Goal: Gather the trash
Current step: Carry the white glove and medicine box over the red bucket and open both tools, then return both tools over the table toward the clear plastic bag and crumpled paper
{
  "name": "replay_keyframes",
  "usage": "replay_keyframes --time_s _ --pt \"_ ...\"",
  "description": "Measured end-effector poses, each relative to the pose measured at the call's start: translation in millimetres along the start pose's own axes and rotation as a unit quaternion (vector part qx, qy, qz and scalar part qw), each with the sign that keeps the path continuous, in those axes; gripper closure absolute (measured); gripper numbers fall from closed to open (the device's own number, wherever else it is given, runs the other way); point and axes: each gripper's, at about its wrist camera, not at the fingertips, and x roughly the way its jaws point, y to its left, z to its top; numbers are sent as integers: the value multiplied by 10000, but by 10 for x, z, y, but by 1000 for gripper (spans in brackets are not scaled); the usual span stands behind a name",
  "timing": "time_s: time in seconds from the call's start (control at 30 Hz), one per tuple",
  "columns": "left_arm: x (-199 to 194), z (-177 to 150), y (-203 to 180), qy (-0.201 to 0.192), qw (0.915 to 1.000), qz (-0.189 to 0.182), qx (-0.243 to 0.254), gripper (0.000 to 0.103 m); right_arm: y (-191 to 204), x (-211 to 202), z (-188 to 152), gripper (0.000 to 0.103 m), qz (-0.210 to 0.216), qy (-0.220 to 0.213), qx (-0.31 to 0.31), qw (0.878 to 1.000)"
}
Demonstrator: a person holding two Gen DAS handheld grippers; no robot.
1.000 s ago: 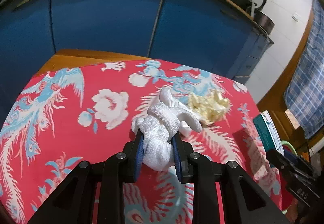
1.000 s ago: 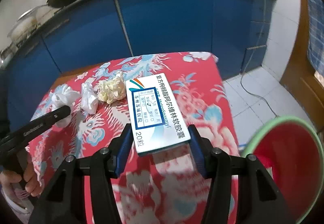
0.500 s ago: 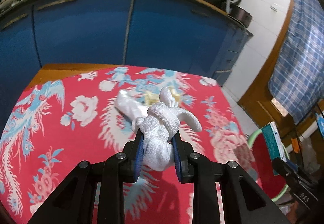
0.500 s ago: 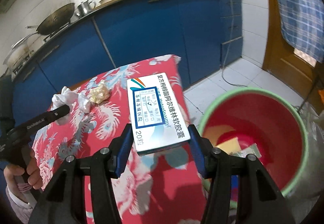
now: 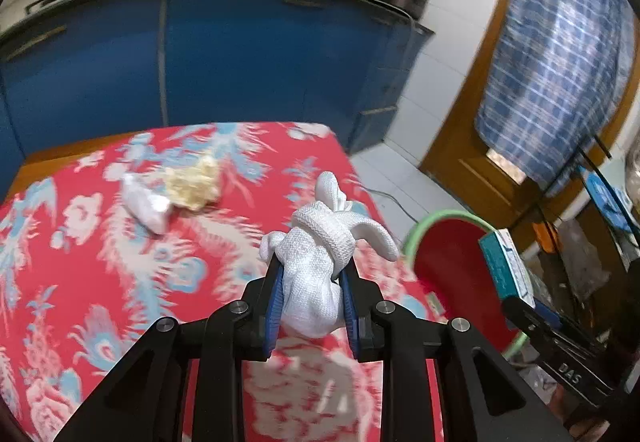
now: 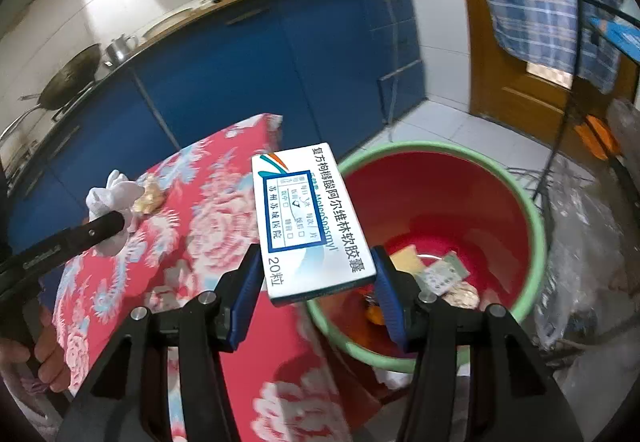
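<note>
Since a second ago both views swung from table [image 5: 100, 322] toward red bucket [image 6: 472, 202], now in full view. Left hand-held gripper [image 5: 312, 282] clenched on knotted white cloth bundle [image 5: 320, 266], above table edge. Right hand-held gripper [image 6: 316, 290] grasping white-blue medicine box [image 6: 312, 218], flat, printed face up, at bucket rim.

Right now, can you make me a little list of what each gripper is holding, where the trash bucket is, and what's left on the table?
left gripper: shut on knotted white glove
right gripper: shut on medicine box
bucket: red inside, green rim, on the floor beside the table, some trash already in it
left on table: yellowish crumpled paper, white wad
tablecloth: red, floral
</note>
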Motion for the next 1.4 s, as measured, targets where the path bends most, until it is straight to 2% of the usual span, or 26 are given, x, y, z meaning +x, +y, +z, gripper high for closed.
replay_keyframes --time_s 0.3,0.73,1.2,1.3,1.4 --pt "145 -91 -442 223 9986 -206 425 76 -350 30 -106 47 -297 76 306 9991" --pt "339 -194 -800 478 9952 -301 796 76 -701 188 -244 46 -401 360 778 9955" --pt "541 -355 -1304 760 9864 -642 1309 73 -1007 -27 -272 46 -523 104 1167 9917" --pt "563 -380 -1415 793 9838 -740 1429 67 -1043 -61 -273 47 -546 65 1224 9910" --pt "574 -392 -1496 795 9822 -785 1512 54 -1069 -71 -278 47 -554 55 1270 9903"
